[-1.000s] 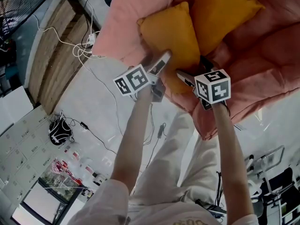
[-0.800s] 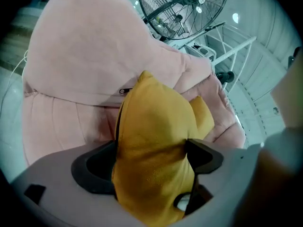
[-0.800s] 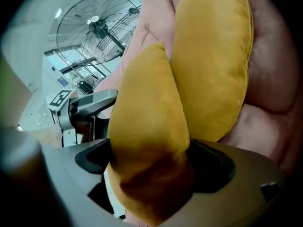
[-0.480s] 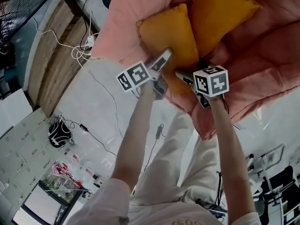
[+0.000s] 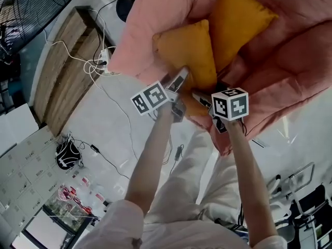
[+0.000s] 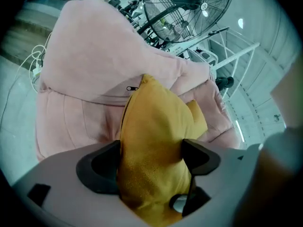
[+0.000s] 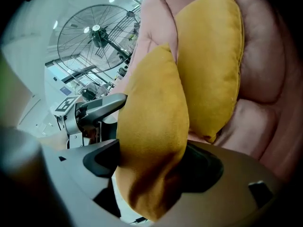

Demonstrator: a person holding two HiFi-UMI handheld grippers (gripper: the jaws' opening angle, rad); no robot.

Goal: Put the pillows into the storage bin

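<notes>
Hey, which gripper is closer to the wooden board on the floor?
Left. The left gripper grips the near pillow on the side facing the board; the right gripper grips its far side. Both pairs of jaws have just been closing on it.

Looked like a lab or workshop hall, not a home. Big industrial fan [image 6: 189,8], white metal railings [image 6: 232,51] and a pale hard floor [image 5: 98,123]. Loose cables [image 5: 62,44] and a power strip [image 5: 105,56] lay across it.
</notes>
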